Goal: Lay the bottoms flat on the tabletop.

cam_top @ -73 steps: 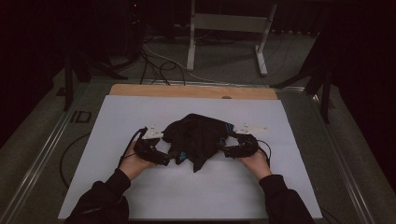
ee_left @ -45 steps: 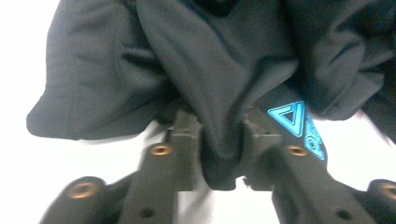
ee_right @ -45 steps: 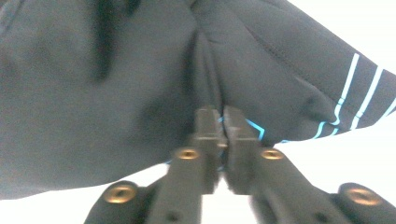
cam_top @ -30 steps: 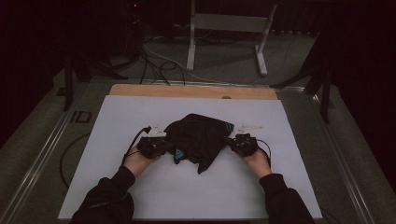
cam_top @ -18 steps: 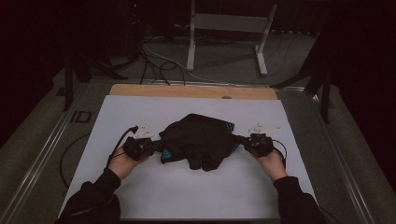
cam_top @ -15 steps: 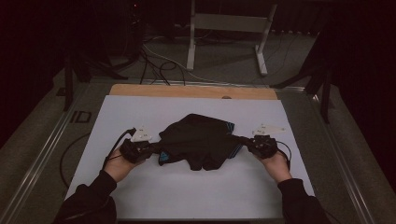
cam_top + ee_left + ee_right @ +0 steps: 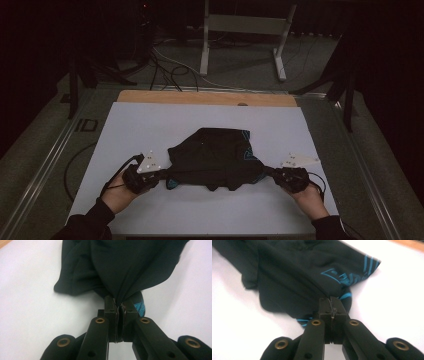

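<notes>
Black garment (image 7: 215, 160) with blue printed markings, lying on the white sheet (image 7: 150, 125) that covers the table (image 7: 200, 97), stretched between two hand-held grippers. The left gripper (image 7: 161, 174) is clamped on a bunched fold at the garment's left end, its jaws pressed together with cloth pinched between them, as the left gripper view shows (image 7: 119, 307); the right gripper (image 7: 267, 172) is likewise clenched on the right end, next to the blue print (image 7: 330, 302). The near edge of the cloth runs almost straight from one gripper to the other, while the far part is loose and rumpled. The step in hand appears to be spreading the garment flat. To do it well, the pull should probably be even on both sides and kept low to the sheet, so that the cloth slides and does not lift; both holds are narrow pinches, so a sharp tug could slip one free.
</notes>
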`<state>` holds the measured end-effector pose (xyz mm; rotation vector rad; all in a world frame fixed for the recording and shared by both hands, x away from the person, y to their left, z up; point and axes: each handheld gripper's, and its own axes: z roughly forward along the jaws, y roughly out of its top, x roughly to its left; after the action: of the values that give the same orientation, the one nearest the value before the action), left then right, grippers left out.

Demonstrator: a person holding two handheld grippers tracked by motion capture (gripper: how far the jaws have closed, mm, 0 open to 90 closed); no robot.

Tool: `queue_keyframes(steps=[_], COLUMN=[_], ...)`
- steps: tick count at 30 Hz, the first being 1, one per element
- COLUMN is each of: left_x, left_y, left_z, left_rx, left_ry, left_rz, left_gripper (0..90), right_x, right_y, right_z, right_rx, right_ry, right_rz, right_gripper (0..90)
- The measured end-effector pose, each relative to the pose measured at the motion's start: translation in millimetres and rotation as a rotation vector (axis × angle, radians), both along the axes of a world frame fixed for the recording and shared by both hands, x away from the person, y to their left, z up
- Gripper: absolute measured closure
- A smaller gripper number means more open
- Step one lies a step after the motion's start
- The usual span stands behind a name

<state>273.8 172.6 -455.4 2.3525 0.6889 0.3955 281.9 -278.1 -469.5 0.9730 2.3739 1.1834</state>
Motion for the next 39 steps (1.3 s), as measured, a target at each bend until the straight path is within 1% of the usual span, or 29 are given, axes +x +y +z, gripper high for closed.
queue_keyframes(steps=[1,2,3,4,5,6,7,8,9,10,11,12,14,15,16,17,18,19,22,24,26,28,30,31,33,35,37,38,39], left_x=[0.0,-2.7,-4.3,-7.4,-11.4,-13.6,-13.6,-19.6,-21.9,-24.7,-27.2,-29.0,-31.1,-32.0,-32.0,-32.5,-34.0,-34.5,-35.0,-34.6,-34.1,-33.4,-33.6,-34.2,-33.9,-33.9,-34.8,-34.8,-34.9], left_y=[0.0,3.5,4.1,4.1,4.0,4.1,4.1,3.9,4.7,5.7,6.2,6.9,9.7,11.0,12.9,14.2,14.6,14.9,16.9,18.6,19.9,21.1,21.5,21.2,22.5,23.3,24.4,25.0,25.8], left_z=[0.0,-2.5,-3.4,-4.6,-5.8,-6.3,-6.3,-7.3,-7.4,-7.6,-8.3,-8.7,-10.8,-12.4,-13.7,-15.5,-18.6,-21.2,-25.0,-24.2,-22.9,-22.7,-23.5,-24.0,-24.7,-24.5,-21.9,-20.5,-18.0], left_rx=[0.0,-0.006,-0.007,0.0,-0.008,-0.015,-0.015,-0.008,-0.017,-0.015,-0.005,0.002,0.012,0.01,0.0,-0.007,-0.003,-0.011,-0.034,-0.045,-0.038,-0.034,-0.047,-0.052,-0.093,-0.114,-0.13,-0.14,-0.152], left_ry=[0.0,0.019,0.026,0.031,0.038,0.046,0.046,0.041,0.047,0.049,0.038,0.033,0.04,0.043,0.056,0.066,0.066,0.078,0.085,0.079,0.062,0.054,0.073,0.079,0.111,0.132,0.124,0.126,0.123], left_rz=[0.0,0.0,-0.003,-0.011,-0.02,-0.026,-0.026,-0.031,-0.029,-0.024,-0.024,-0.021,-0.01,-0.006,-0.005,-0.008,-0.009,-0.01,-0.008,0.004,0.025,0.031,0.017,0.016,-0.004,-0.026,-0.021,-0.02,-0.018], left_gripper=[86.3,86.3,86.4,86.4,86.3,86.3,86.3,86.3,86.3,86.3,86.3,86.3,86.3,86.3,86.3,86.3,86.3,86.3,86.0,86.0,86.1,86.1,86.1,86.0,85.1,81.9,76.3,72.4,66.5], right_x=[0.0,-3.8,-11.2,-14.3,-18.2,-23.1,-23.1,-30.1,-32.5,-35.5,-40.2,-42.6,-47.7,-50.2,-52.1,-53.3,-54.0,-54.4,-54.2,-54.9,-55.2,-54.3,-54.2,-54.5,-55.3,-55.3,-54.3,-53.8,-52.9], right_y=[0.0,-0.7,-1.3,-0.9,-0.4,0.6,0.6,0.8,0.4,-0.3,0.0,-0.6,0.5,2.0,3.5,4.8,5.8,7.0,9.3,11.2,12.2,12.0,12.9,13.3,14.9,15.2,14.0,13.4,12.9], right_z=[0.0,-1.3,-3.0,-3.4,-3.9,-4.6,-4.6,-4.6,-4.6,-4.7,-3.8,-4.0,-5.0,-6.2,-7.8,-9.1,-10.8,-13.1,-17.9,-16.9,-15.8,-15.1,-15.1,-15.1,-16.2,-15.9,-14.4,-12.9,-12.1], right_rx=[0.0,-0.007,-0.009,-0.008,-0.008,-0.03,-0.03,-0.042,-0.037,-0.029,-0.045,-0.032,-0.025,-0.028,-0.029,-0.027,-0.016,-0.019,-0.007,-0.011,-0.017,0.004,0.011,-0.002,0.006,0.007,0.018,0.024,0.029], right_ry=[0.0,0.005,0.018,0.026,0.032,0.029,0.029,0.034,0.039,0.039,0.037,0.046,0.053,0.064,0.064,0.068,0.077,0.08,0.097,0.1,0.091,0.09,0.092,0.092,0.094,0.094,0.084,0.08,0.073], right_rz=[0.0,0.003,0.018,0.022,0.036,0.044,0.044,0.058,0.064,0.073,0.071,0.082,0.09,0.098,0.109,0.107,0.113,0.118,0.125,0.134,0.14,0.139,0.146,0.153,0.155,0.15,0.148,0.148,0.147], right_gripper=[90.0,90.0,90.0,90.0,90.0,90.0,90.0,90.0,90.0,90.0,90.0,90.0,90.0,90.0,90.0,90.0,90.0,89.9,89.8,89.7,89.7,89.7,89.6,89.4,89.1,88.8,87.2,84.8,80.8])
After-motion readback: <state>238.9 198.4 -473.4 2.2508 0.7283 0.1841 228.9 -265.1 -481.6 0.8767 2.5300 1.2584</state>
